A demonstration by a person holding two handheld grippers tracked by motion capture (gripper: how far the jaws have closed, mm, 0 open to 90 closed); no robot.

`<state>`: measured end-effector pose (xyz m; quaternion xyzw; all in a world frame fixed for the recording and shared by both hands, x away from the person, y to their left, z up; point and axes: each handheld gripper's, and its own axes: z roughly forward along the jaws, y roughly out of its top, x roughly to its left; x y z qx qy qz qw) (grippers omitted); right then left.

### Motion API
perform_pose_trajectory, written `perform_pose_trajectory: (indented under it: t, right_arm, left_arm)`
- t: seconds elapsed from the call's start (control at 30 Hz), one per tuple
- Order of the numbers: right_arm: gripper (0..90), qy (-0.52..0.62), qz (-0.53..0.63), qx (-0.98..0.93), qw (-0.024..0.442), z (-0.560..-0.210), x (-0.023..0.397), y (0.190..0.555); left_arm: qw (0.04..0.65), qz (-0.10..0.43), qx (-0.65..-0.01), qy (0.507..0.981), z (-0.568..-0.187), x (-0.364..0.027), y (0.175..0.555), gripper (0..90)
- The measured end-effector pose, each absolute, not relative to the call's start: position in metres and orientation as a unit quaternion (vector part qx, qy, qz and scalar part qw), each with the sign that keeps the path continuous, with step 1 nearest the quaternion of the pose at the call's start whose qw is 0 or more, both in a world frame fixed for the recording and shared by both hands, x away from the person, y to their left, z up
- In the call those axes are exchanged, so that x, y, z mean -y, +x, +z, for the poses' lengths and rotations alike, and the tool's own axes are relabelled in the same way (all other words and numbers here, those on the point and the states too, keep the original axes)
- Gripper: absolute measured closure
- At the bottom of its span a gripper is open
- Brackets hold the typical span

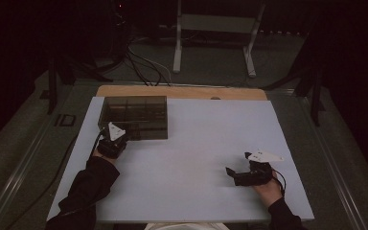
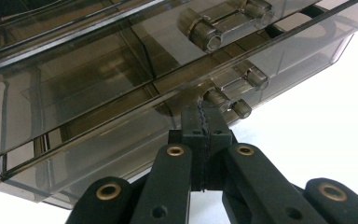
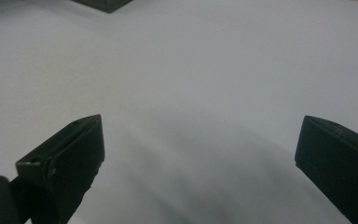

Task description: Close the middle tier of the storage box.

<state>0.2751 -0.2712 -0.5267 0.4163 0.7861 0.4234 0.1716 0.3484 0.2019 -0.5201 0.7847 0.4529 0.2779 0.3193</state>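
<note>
A smoky transparent drawer box [image 1: 133, 116] stands at the back left of the white table sheet [image 1: 196, 143]. My left gripper [image 1: 123, 137] is right at the box's front, held by a hand in a dark sleeve. In the left gripper view its jaws are pressed together, and my left gripper [image 2: 203, 112] has its tips against the lower drawer's front [image 2: 98, 140], just beside that drawer's clear bar handle [image 2: 235, 88]. I cannot tell whether anything is pinched. My right gripper [image 1: 231, 173] rests at the front right, with the jaws of my right gripper [image 3: 200, 140] wide apart over bare sheet.
A second clear handle [image 2: 223, 25] sits on the drawer above. A corner of the box [image 3: 102, 3] shows far off in the right gripper view. Beyond the sheet lie the table's wooden back edge [image 1: 182, 91], floor cables [image 1: 143, 67] and a white metal stand [image 1: 211, 43].
</note>
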Motion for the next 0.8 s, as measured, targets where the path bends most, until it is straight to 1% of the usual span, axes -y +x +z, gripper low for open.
perform_pose_trajectory:
  t: [0.8]
  right_arm:
    - [1.4,0.415,0.422,-0.788,0.171,-0.5274,0.2711,0.2759]
  left_arm:
    - [0.317,0.287,-0.448,0.785,-0.5214,-0.2013,0.3537,90.0]
